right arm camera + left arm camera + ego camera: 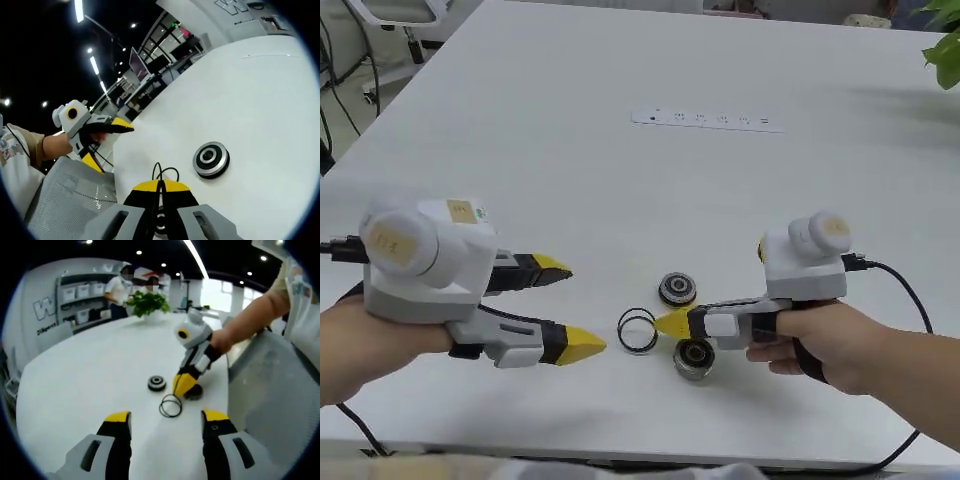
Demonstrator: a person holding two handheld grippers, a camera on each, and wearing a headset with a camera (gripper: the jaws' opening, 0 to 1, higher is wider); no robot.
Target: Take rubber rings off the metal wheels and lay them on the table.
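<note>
While the right jaws pinch a ring, the left jaws stand apart

As we look down from the head view, our right gripper [670, 324] lies low over the white table [620, 180], its yellow-tipped jaws pressed together. In the right gripper view, a thin black rubber ring [636, 332] loops out from between the tips, so we read it as nipped by its edge. The rest of the ring lies flat on the table, just in front of the tips. Directly beneath the right gripper's jaws sits a small round metal wheel with a dark hub [693, 360], resting on the table. A second metal wheel [677, 288] of the same kind lies flat just beyond the gripper, near the ring but apart from it. Our left gripper [568, 305] hovers to the left, its jaws spread wide with nothing between them. It points toward the ring and is clear of it. Farther back a white power strip [705, 120] lies on the table.
</note>
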